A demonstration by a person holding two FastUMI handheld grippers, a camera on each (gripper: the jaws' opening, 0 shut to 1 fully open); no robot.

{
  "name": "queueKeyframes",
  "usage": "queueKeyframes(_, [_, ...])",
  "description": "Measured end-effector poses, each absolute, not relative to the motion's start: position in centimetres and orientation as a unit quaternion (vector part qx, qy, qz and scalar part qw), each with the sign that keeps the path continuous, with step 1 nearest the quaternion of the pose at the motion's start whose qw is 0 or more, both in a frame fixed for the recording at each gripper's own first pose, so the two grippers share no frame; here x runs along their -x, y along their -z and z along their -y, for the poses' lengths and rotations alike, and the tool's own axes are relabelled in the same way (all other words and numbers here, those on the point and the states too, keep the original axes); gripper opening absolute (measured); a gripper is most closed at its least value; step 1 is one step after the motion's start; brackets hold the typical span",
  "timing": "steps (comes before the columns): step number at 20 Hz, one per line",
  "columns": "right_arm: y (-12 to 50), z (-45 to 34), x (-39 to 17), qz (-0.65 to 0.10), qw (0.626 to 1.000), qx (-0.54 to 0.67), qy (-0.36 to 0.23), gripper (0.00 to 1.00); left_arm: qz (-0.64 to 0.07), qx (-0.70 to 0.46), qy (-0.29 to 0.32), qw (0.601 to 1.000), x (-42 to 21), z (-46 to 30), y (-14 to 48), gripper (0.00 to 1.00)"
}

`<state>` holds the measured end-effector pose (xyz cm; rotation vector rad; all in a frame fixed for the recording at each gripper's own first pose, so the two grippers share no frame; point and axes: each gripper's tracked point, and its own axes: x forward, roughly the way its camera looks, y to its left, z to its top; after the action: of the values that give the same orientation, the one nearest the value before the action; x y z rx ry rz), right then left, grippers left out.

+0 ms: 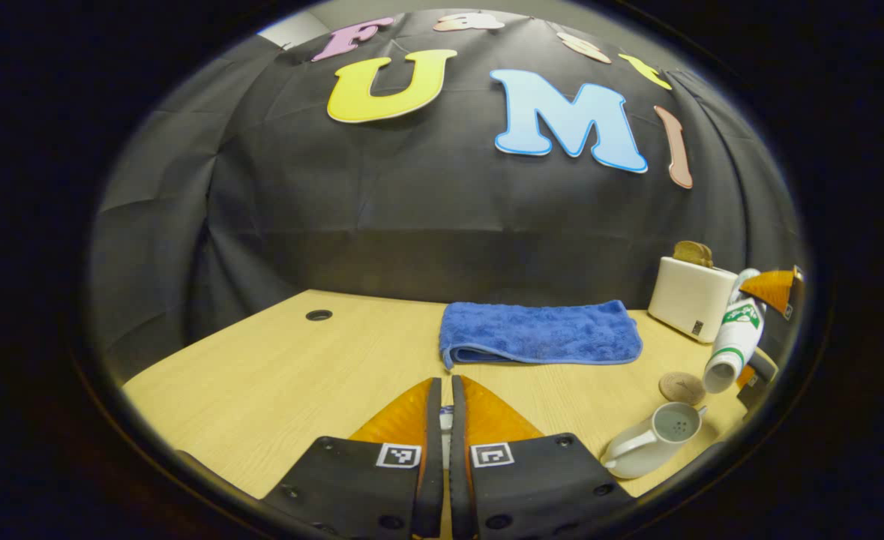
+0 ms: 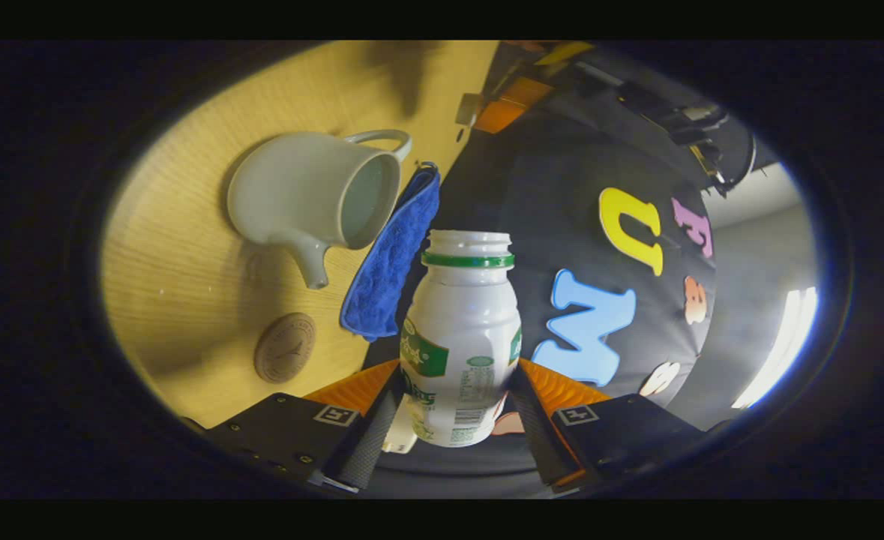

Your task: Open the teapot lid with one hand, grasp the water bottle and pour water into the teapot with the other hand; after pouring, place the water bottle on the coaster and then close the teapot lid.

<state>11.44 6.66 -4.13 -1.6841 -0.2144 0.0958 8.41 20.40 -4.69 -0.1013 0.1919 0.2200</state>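
The teapot (image 2: 299, 199) is showing pale grey-white. The water bottle (image 2: 460, 337) is showing white, wearing a green neck ring and green label patches. The towel (image 1: 539, 334) is showing deep blue, the coaster (image 2: 285, 347) brown, the tabletop (image 1: 277, 375) light wood grain, the toaster (image 1: 691, 298) cream.

Ahead of the left gripper (image 1: 446, 420) lies bare wooden table (image 1: 277, 375), open to its left as far as the black cloth wall. Straight ahead a folded blue towel (image 1: 539, 334) blocks the way. To its right crowd the open teapot (image 1: 648, 442), a round coaster (image 1: 681, 388), a cream toaster (image 1: 690, 298) and the tilted bottle (image 1: 734, 337), with narrow gaps between them
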Motion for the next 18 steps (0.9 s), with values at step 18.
queueKeyframes(18, [3.7, -6.1, -11.4, 0.014, 0.964, 0.261, -0.039, 0.81, -0.091, 0.036, -0.088, 0.991, -9.2, -18.3, 5.2, 0.14])
